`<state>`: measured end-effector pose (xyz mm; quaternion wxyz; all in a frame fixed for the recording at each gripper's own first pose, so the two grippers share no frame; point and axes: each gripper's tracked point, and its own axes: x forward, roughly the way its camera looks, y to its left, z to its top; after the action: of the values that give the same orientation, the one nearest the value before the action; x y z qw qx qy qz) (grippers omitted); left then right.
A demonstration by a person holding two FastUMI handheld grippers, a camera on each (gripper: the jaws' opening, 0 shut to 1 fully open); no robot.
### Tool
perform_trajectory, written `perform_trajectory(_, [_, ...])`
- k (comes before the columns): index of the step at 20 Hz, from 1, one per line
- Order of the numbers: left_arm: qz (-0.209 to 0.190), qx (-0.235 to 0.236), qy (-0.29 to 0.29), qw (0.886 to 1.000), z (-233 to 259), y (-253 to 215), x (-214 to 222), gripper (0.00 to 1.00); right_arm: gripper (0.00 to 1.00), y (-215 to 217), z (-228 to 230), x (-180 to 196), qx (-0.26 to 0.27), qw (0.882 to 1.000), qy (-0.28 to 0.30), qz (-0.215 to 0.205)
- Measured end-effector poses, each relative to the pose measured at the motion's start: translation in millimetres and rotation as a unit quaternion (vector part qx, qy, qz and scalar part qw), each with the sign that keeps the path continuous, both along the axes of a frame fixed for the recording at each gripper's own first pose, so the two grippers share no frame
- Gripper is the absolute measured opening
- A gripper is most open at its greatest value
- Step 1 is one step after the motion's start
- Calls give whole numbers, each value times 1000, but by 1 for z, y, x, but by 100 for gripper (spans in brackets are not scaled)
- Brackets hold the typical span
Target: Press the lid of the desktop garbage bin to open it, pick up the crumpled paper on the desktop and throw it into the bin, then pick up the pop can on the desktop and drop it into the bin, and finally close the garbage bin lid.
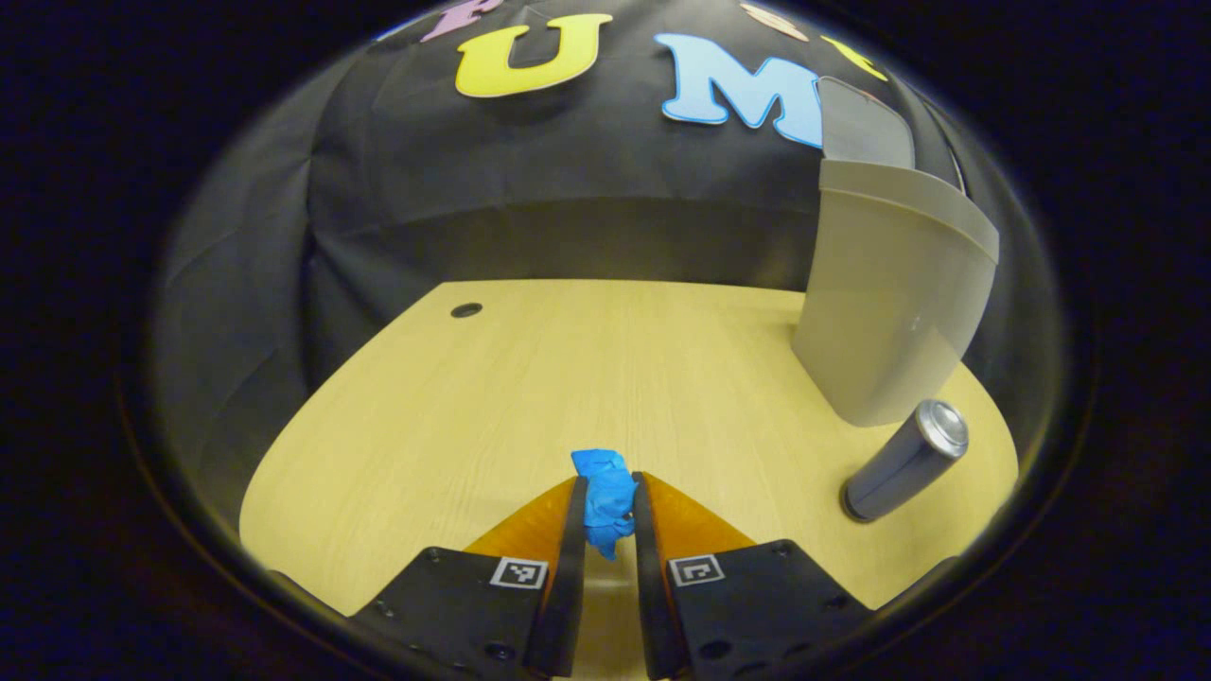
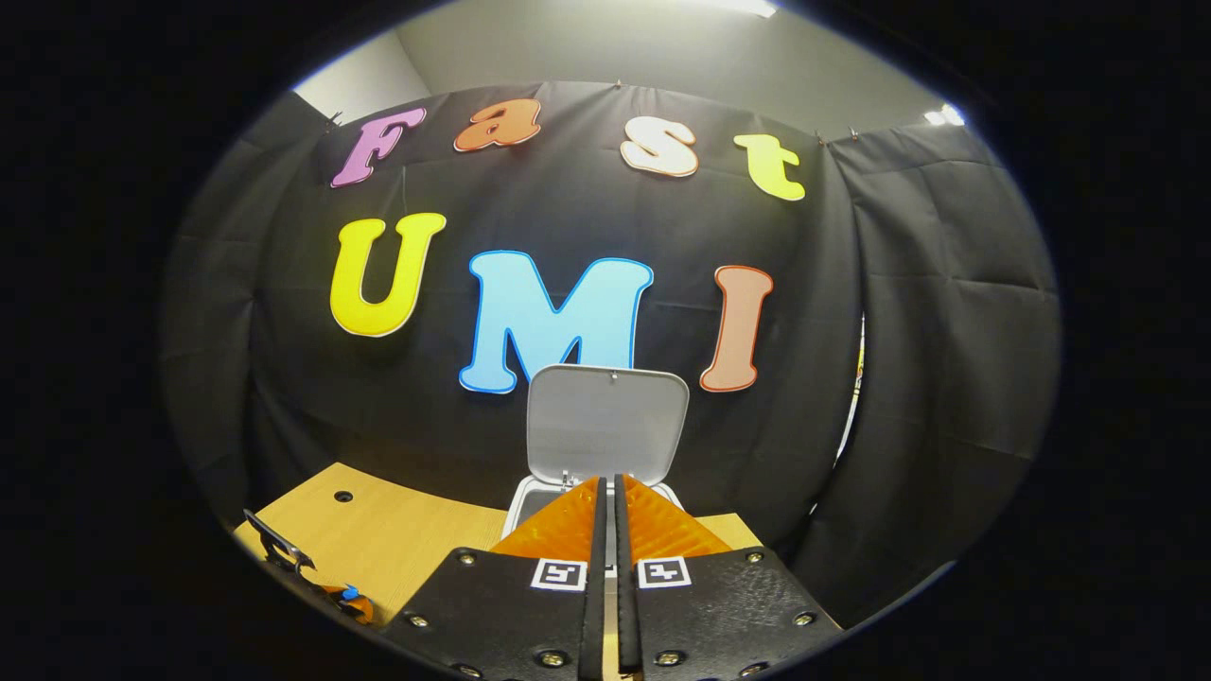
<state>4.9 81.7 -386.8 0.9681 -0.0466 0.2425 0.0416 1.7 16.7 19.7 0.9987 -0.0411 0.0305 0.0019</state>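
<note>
Left gripper view: the wooden desktop fills the middle. At the right stands the garbage bin, its lid raised. Below it the pop can lies tilted. At bottom centre the left gripper clamps the blue crumpled paper. Right gripper view, bottom centre: the right gripper is clenched, empty, before the bin.

Lighting dim, coming from ceiling lamps; glaring slightly on can top; bowing and darkening at edges.
</note>
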Motion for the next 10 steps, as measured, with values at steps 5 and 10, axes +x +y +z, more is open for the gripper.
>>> perform_trajectory(5, [-13,2,-46,999,54,-14,20,33,5,-11,-13,-8,12,1000,12,-7])
perform_trajectory(10, [-35,3,-96,995,113,-37,43,33,5,-21,-25,-14,19,1000,18,-14])
